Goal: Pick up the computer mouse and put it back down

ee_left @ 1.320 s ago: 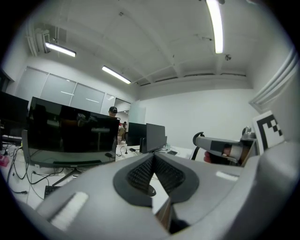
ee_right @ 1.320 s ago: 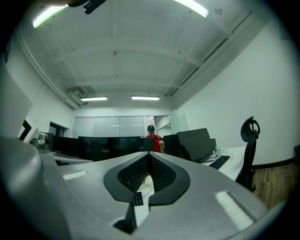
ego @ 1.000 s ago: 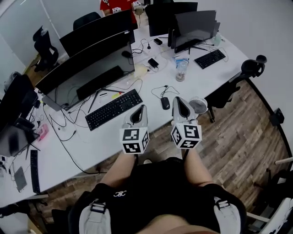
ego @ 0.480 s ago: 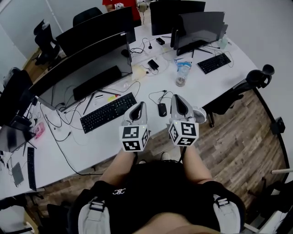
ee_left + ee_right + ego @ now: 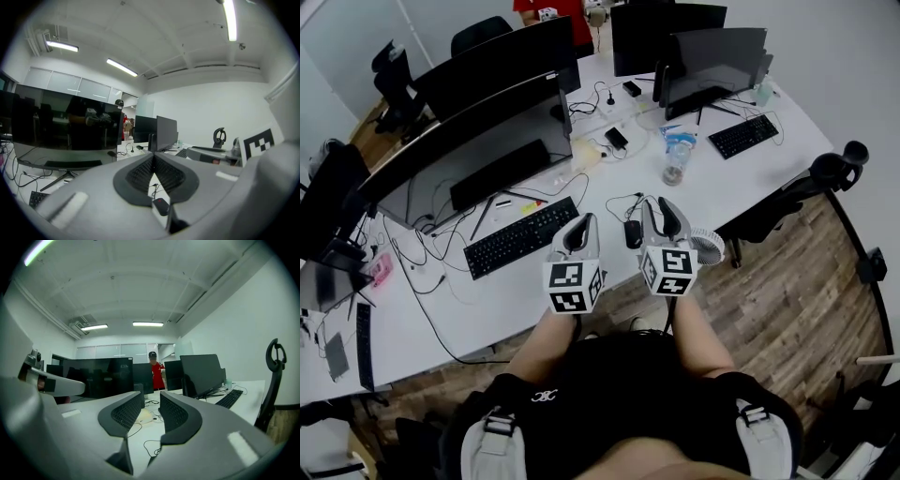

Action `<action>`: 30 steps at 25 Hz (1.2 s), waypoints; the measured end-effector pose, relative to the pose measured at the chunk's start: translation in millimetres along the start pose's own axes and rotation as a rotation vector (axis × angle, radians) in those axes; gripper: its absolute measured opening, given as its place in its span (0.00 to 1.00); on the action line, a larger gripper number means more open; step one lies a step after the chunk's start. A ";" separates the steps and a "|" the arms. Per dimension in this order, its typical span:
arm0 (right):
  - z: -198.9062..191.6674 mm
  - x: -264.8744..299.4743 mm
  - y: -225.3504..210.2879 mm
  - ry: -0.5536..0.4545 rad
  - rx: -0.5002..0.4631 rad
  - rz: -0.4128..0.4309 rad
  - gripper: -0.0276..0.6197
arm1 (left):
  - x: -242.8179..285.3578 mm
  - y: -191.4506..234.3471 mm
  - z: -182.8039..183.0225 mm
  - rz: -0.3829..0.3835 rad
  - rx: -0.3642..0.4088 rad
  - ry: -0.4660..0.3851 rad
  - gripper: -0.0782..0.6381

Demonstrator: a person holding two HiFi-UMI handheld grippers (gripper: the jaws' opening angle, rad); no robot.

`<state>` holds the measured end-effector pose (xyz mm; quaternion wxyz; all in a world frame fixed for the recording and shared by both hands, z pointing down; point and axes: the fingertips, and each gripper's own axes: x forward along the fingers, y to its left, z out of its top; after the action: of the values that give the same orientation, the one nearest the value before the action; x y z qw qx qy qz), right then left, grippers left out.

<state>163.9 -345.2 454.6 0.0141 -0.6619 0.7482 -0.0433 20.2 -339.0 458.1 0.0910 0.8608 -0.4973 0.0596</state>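
A black computer mouse (image 5: pixel 632 233) lies on the white desk (image 5: pixel 609 192) near its front edge, its cable curling away behind it. My left gripper (image 5: pixel 582 223) hovers just left of it, shut and empty; in the left gripper view (image 5: pixel 153 159) the mouse (image 5: pixel 161 206) shows low down below the closed tips. My right gripper (image 5: pixel 658 208) hangs just right of the mouse, a little above the desk. Its jaws are opening, and in the right gripper view (image 5: pixel 151 401) nothing sits in the gap. The mouse itself is hidden in that view.
A black keyboard (image 5: pixel 522 236) and a wide curved monitor (image 5: pixel 478 150) are to the left. A water bottle (image 5: pixel 675 161) stands behind the mouse, a small white fan (image 5: pixel 706 246) at the desk's edge on the right. A person in red (image 5: pixel 154 371) stands beyond the monitors.
My right gripper has drifted left and now sits closer to the mouse. The left gripper has kept its place beside it.
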 end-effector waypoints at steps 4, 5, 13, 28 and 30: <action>-22.5 15.2 -1.1 0.050 0.003 -0.001 0.25 | 3.4 5.6 -1.0 0.015 0.001 0.003 0.18; -28.2 18.9 -1.3 0.063 0.000 -0.001 0.27 | 4.3 6.9 -1.2 0.018 0.001 0.004 0.18; -81.1 45.5 -1.4 0.185 -0.017 0.001 0.37 | 9.8 18.7 1.4 0.045 0.004 0.004 0.18; -197.2 63.9 -13.0 0.458 -0.015 -0.039 0.48 | 10.5 38.1 -2.6 0.088 0.004 0.013 0.18; -210.4 64.7 -13.2 0.497 -0.011 -0.047 0.50 | 10.4 40.9 -2.9 0.094 0.004 0.014 0.18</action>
<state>152.4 -401.2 667.6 -0.1751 -0.6481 0.7135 -0.2009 -10.1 -367.2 466.9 0.0898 0.8363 -0.5362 0.0711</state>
